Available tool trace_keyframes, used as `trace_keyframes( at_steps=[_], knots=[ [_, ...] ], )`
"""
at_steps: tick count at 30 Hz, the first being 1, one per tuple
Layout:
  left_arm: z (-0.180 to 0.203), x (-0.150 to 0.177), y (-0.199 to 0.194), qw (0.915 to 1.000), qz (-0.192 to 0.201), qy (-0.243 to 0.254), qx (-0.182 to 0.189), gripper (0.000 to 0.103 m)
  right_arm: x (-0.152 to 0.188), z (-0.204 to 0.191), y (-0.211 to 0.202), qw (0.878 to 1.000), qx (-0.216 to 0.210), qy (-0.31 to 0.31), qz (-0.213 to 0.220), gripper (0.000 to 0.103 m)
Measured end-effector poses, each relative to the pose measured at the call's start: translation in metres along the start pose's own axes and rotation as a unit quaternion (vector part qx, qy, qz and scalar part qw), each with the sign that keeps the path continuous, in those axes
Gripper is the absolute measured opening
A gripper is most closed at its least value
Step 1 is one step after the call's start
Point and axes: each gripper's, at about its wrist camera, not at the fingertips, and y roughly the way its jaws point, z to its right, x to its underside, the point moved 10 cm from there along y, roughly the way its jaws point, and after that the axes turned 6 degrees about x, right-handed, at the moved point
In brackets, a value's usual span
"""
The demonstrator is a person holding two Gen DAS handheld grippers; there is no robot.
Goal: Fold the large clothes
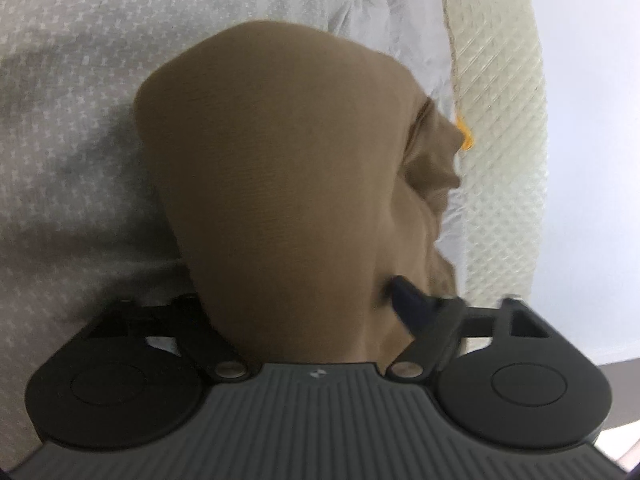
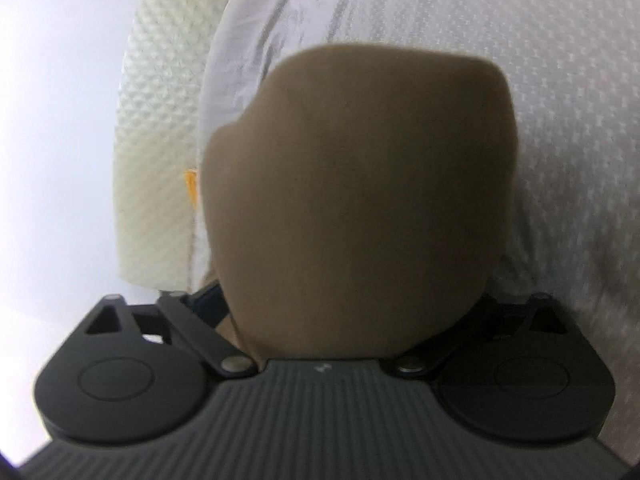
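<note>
A brown garment [image 1: 288, 184] hangs from my left gripper [image 1: 320, 304] and fills the middle of the left wrist view, above a grey patterned bedsheet [image 1: 72, 80]. The gripper is shut on the cloth; one dark fingertip [image 1: 404, 292] shows at the right, the other is hidden under the fabric. In the right wrist view the same brown garment [image 2: 356, 200] drapes over my right gripper [image 2: 344, 312], which is shut on it; both fingertips are hidden by cloth. The view is blurred.
A cream quilted mattress edge [image 1: 500, 120] runs along the right side of the bed, and shows at left in the right wrist view [image 2: 156, 140]. A small orange tag [image 1: 466, 136] sits by it. A pale wall [image 1: 592, 160] lies beyond.
</note>
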Motion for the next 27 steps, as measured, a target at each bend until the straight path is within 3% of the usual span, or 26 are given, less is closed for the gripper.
trace_keyframes(
  at_steps=[5, 9, 12, 22, 27],
  knots=[
    [0.013, 0.004, -0.003, 0.9981, 0.012, 0.057, -0.02, 0.059, -0.001, -0.01, -0.004, 1.0, 0.003, -0.022, 0.012, 0.074],
    [0.028, 0.008, -0.006, 0.9917, 0.023, 0.121, -0.038, 0.047, -0.002, -0.028, -0.003, 0.997, 0.002, -0.078, 0.02, 0.056],
    [0.037, 0.013, -0.009, 0.9841, 0.031, 0.167, -0.051, 0.042, -0.001, -0.042, -0.006, 0.992, -0.002, -0.125, 0.028, 0.048],
    [0.066, 0.023, -0.019, 0.9559, 0.066, 0.278, -0.069, 0.032, 0.005, -0.101, -0.026, 0.968, -0.074, -0.236, 0.048, 0.043],
    [0.077, 0.024, -0.035, 0.9498, 0.079, 0.298, -0.056, 0.031, 0.009, -0.118, -0.035, 0.96, -0.095, -0.259, 0.045, 0.043]
  ],
)
